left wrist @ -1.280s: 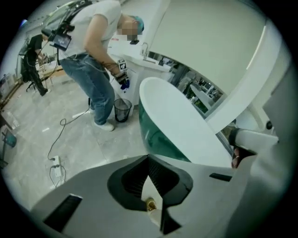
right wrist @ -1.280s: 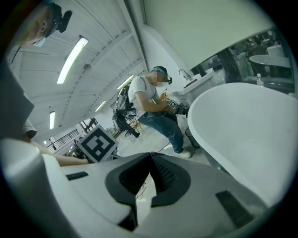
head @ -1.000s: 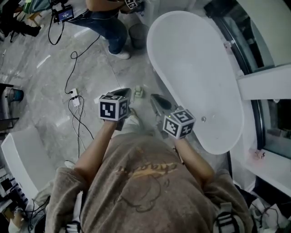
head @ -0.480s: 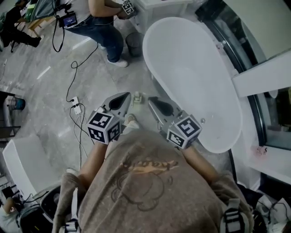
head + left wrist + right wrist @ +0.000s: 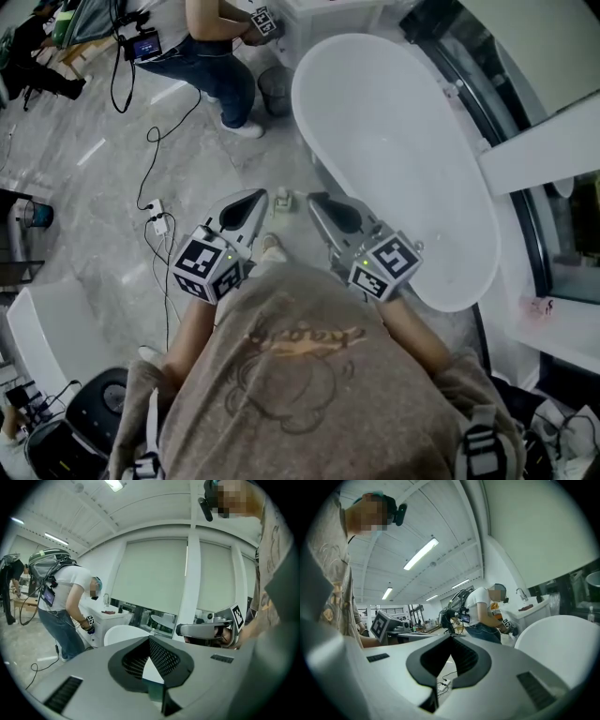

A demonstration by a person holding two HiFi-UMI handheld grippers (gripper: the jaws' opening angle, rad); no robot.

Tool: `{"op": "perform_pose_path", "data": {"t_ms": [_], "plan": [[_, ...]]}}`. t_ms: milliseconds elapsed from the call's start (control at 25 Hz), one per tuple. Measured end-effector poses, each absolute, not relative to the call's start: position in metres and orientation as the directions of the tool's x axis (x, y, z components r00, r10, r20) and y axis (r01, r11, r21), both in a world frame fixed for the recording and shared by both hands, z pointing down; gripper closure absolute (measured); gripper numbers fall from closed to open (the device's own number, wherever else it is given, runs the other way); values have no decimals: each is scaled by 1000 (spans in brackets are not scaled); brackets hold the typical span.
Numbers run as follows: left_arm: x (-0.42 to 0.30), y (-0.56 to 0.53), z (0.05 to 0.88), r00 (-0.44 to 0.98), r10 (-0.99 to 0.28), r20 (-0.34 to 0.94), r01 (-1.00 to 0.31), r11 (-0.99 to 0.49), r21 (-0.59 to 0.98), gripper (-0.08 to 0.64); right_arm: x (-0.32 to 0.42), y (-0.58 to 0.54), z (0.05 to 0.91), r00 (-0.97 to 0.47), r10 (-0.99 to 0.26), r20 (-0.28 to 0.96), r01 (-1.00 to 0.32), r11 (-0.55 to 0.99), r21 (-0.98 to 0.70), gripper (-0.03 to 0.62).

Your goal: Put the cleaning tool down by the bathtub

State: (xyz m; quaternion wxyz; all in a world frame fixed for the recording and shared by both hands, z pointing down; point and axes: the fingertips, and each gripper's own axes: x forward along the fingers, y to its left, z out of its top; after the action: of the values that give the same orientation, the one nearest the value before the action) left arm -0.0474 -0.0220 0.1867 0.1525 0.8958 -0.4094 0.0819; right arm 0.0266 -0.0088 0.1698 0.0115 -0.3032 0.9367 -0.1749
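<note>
The left hand-held gripper [image 5: 150, 641] was fully closed, its ribbed black jaw tips meeting with nothing between them; in the head view it [image 5: 259, 196] pointed forward over the grey marbled floor [image 5: 112, 169]. The right hand-held gripper [image 5: 450, 638] likewise had its jaws together at the tips and was empty, and in the head view it [image 5: 313, 199] sat just beside the near rim of the white oval freestanding bathtub [image 5: 394, 150]. A small pale object [image 5: 281, 199] lay on the floor between the two gripper tips and close to the bathtub's outer wall. It was too small to confirm as the cleaning tool, and neither gripper touched it. A white power strip with black cables [image 5: 155, 204] lay on the floor to the left, well apart from the bathtub. A second person in a white shirt and blue jeans [image 5: 220, 52] stood bent over beyond the far end of the bathtub, near a dark cylindrical bin [image 5: 275, 89].
</note>
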Motion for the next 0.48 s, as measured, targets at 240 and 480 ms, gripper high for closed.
{"op": "perform_pose_path", "data": {"t_ms": [240,480], "plan": [[-44,-18,190,652,-706,278,-758,-617,211,558,29,-9,173,-807,-584,89,-576,747,-332,595],[-51,-16,191,639,-714,287,-769,-606,204,558,27,-11,172,-808,-584,81,-575,751,-323,595]]}}
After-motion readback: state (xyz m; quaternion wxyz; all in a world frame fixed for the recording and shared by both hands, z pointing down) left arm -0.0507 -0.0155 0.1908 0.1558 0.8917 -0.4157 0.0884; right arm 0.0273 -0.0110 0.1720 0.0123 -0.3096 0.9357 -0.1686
